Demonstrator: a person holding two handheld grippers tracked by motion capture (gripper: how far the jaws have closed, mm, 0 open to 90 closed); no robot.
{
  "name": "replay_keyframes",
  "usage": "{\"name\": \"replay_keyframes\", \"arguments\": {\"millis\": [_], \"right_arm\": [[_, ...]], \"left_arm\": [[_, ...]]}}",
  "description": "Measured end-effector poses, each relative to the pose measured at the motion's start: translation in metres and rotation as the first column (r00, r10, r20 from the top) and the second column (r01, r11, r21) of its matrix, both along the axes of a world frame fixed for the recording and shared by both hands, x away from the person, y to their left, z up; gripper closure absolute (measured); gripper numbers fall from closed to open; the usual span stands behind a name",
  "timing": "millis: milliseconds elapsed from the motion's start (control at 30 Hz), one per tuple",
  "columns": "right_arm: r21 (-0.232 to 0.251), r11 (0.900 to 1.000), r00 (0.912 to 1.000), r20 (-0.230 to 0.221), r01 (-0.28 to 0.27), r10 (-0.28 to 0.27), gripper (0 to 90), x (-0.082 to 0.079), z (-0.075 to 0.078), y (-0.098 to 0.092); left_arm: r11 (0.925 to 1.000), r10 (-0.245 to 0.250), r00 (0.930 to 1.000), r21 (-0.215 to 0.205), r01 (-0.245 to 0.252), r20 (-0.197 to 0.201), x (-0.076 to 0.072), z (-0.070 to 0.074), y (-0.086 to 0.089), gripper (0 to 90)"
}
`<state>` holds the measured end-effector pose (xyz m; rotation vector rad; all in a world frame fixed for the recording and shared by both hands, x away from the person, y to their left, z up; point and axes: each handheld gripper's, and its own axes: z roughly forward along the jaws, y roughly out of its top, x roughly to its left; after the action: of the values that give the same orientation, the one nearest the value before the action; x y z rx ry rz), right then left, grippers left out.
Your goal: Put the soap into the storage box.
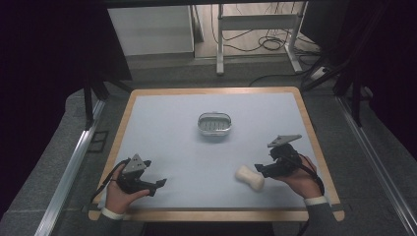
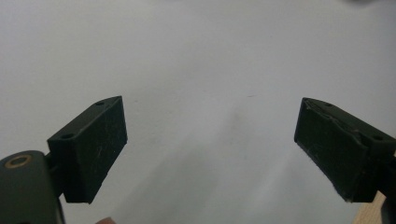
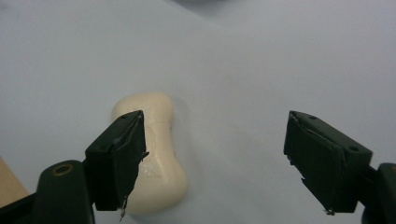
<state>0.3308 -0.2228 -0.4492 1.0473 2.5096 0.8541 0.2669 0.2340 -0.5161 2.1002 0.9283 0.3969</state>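
A pale blue mat (image 1: 162,132) covers the desk (image 1: 211,91), leaving a wooden border around it. A metal dish (image 1: 214,124) with a ribbed floor stands on the mat, slightly far of the middle, apart from everything else.

The left tool (image 1: 156,186) sits at the near left of the mat, held in the person's left hand (image 1: 120,194), with its grey plate on top. In the left gripper view its jaws stand wide apart over bare mat, nothing between them (image 2: 210,140). A sliver of wood shows at the bottom right corner of that view.

The right tool (image 1: 260,169) is at the near right, held in the right hand (image 1: 300,182), a grey sleeve (image 1: 319,216) behind it. A cream soap (image 1: 249,177), pinched at the waist like a bone, lies flat on the mat just beside the tool's tip, on its left. In the right gripper view the jaws are wide open (image 3: 215,154); the soap (image 3: 156,154) lies at the left jaw, partly behind it, and the gap between the jaws is bare mat. Whether that jaw touches the soap I cannot tell
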Motion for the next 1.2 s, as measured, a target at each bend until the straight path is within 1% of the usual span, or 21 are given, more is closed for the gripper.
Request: {"name": "replay_keyframes", "arguments": {"millis": [100,133,200,233,267,300,367,500,567,600,633,667,700,733,867,1000,1033,1067,1100,1200], "right_arm": [[-0.010,1.000,0.9999,-0.008,-0.014,0.014,21.6,0.000,-0.001,0.003],[-0.023,0.999,0.9994,-0.017,-0.031,0.030,22.6,0.000,-0.002,0.007],[-0.030,0.999,0.9986,-0.028,-0.045,0.045,23.1,0.000,-0.004,0.011],[-0.030,0.999,0.9986,-0.028,-0.045,0.045,23.1,0.000,-0.004,0.011],[-0.035,0.998,0.9981,-0.036,-0.051,0.050,23.3,-0.001,-0.005,0.013],[-0.049,0.996,0.9964,-0.047,-0.072,0.070,23.6,-0.002,-0.008,0.018],[-0.053,0.995,0.9957,-0.051,-0.080,0.078,23.8,-0.002,-0.009,0.020],[-0.085,0.989,0.9907,-0.073,-0.121,0.115,24.4,-0.002,-0.014,0.029],[-0.090,0.988,0.9897,-0.080,-0.126,0.119,24.4,-0.002,-0.014,0.031],[-0.106,0.985,0.9875,-0.091,-0.139,0.129,24.4,-0.001,-0.017,0.035],[-0.106,0.985,0.9875,-0.091,-0.139,0.129,24.4,-0.001,-0.017,0.035],[-0.120,0.981,0.9852,-0.100,-0.151,0.139,24.5,-0.001,-0.020,0.038],[-0.120,0.981,0.9852,-0.100,-0.151,0.139,24.5,-0.001,-0.020,0.038],[-0.135,0.979,0.9841,-0.108,-0.155,0.141,24.8,-0.001,-0.022,0.041],[-0.153,0.975,0.9806,-0.137,-0.161,0.140,25.0,-0.001,-0.026,0.046],[-0.183,0.969,0.9763,-0.168,-0.167,0.137,25.0,0.001,-0.031,0.050],[-0.187,0.967,0.9743,-0.178,-0.171,0.138,25.2,0.001,-0.032,0.051],[-0.187,0.967,0.9743,-0.178,-0.171,0.138,25.2,0.001,-0.032,0.051],[-0.202,0.963,0.9707,-0.197,-0.178,0.138,25.5,0.003,-0.035,0.054],[-0.219,0.959,0.9686,-0.209,-0.180,0.134,26.0,0.003,-0.038,0.057]], "left_arm": [[1.0000,0.000,1.0000,0.000,0.000,0.000,0.000,0.000,0.000,10.0],[1.0000,-0.001,1.0000,-0.001,0.001,-0.001,0.000,-0.001,-0.001,9.9],[1.0000,-0.003,1.0000,0.001,0.003,-0.003,0.000,-0.001,-0.001,9.9],[1.0000,-0.003,1.0000,0.001,0.003,-0.003,0.000,-0.001,-0.001,9.9],[1.0000,-0.003,1.0000,0.000,0.003,-0.002,0.000,-0.001,-0.001,9.9],[1.0000,-0.001,1.0000,0.000,0.001,-0.001,0.000,0.000,-0.001,9.9],[1.0000,0.001,1.0000,-0.001,-0.001,0.000,0.000,0.000,0.000,9.9],[1.0000,0.001,1.0000,0.001,-0.001,0.000,0.000,0.000,-0.001,9.9],[1.0000,0.000,1.0000,0.001,0.000,0.000,0.000,0.000,-0.001,9.9],[1.0000,0.000,1.0000,0.000,0.000,-0.001,0.000,0.000,-0.001,9.9],[1.0000,0.000,1.0000,0.000,0.000,-0.001,0.000,0.000,-0.001,9.9],[1.0000,0.000,1.0000,0.001,0.000,0.000,0.000,0.000,-0.001,9.9],[1.0000,0.000,1.0000,0.001,0.000,0.000,0.000,0.000,-0.001,9.9],[1.0000,0.002,1.0000,-0.003,-0.002,0.003,-0.001,0.000,-0.001,10.0],[1.0000,0.001,1.0000,-0.004,-0.001,0.003,-0.001,0.000,-0.001,10.0],[1.0000,0.001,1.0000,-0.005,-0.001,0.002,-0.001,0.000,-0.001,10.0],[1.0000,0.000,1.0000,-0.004,0.000,0.001,-0.001,0.000,-0.001,9.9],[1.0000,0.000,1.0000,-0.004,0.000,0.001,-0.001,0.000,-0.001,10.0],[1.0000,0.000,1.0000,-0.003,0.000,0.000,-0.001,-0.001,-0.001,10.0],[1.0000,-0.002,1.0000,0.000,0.002,0.000,-0.001,-0.001,-0.002,9.9]]}}
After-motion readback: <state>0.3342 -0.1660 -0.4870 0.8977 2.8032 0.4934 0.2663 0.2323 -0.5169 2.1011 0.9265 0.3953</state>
